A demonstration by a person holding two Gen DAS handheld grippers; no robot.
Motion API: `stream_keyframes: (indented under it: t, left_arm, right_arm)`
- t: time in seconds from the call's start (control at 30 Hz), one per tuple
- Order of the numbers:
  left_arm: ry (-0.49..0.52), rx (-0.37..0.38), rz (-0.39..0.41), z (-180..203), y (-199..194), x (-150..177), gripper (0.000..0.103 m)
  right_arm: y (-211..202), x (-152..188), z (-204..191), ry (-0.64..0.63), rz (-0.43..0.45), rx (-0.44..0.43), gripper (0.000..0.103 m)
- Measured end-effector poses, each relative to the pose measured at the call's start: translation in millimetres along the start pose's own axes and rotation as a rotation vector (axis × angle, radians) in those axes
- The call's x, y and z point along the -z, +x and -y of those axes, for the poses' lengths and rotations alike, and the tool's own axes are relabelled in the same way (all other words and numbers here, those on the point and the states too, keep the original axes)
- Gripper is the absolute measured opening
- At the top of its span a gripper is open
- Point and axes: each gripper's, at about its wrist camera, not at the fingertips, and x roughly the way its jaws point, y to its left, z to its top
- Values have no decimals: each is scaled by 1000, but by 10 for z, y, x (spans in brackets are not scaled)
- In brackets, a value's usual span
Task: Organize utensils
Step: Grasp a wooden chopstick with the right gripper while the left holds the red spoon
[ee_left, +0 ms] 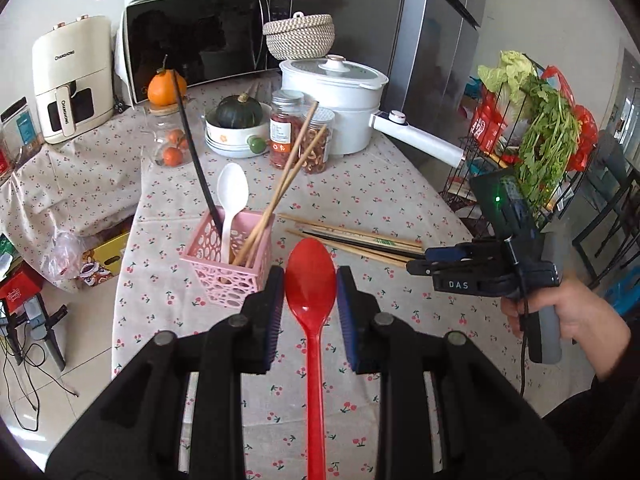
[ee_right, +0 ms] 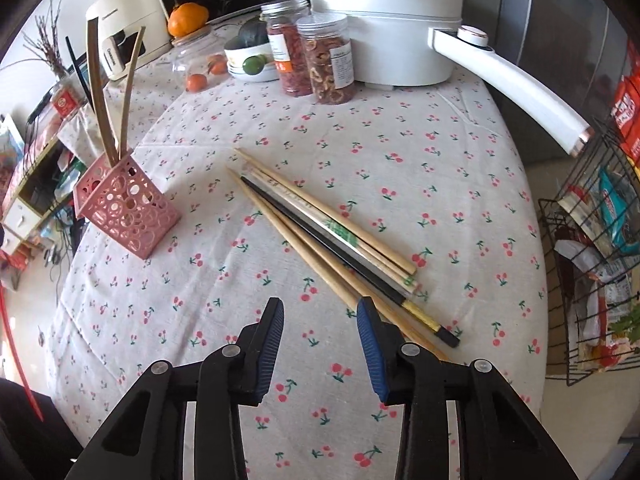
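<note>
Left wrist view: the left tool (ee_left: 311,280) is closed on a red spoon (ee_left: 311,276), its pads pressing the sides of the bowl, handle trailing back toward the camera. The spoon looks like light, stiff, smooth plastic; a grip across the curved bowl could slip, so the neck or handle would probably hold better. Just ahead, near the table's left edge, stands the pink holder (ee_left: 228,258), already carrying a white spoon (ee_left: 232,200), two wooden chopsticks (ee_left: 286,182) and a black stick (ee_left: 192,148). These lean across the opening and may crowd the spoon's entry.

Right wrist view: the right tool (ee_right: 320,314) has its jaws apart with nothing between them, just beside the near ends of the loose chopsticks (ee_right: 320,232) lying mid-table. They are thin, light, stiff and apt to roll; best taken near the thicker ends. Two jars (ee_right: 330,64) and a white pot (ee_right: 384,32) stand along the far edge, well apart.
</note>
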Motion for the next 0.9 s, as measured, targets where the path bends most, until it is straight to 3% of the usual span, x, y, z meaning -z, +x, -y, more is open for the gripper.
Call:
stream_keyframes:
  t: [0.07, 0.4, 0.9]
  left_arm:
    - [-40, 26, 4, -160, -28, -48, 28]
    - [-133, -3, 38, -677, -110, -22, 28]
    - [-150, -19, 46, -854, -95, -35, 28]
  right_arm:
    - [118, -73, -132, -33, -3, -3, 35]
    - [594, -576, -380, -42, 28, -63, 29]
    - [993, -806, -585, -130, 0, -117, 23]
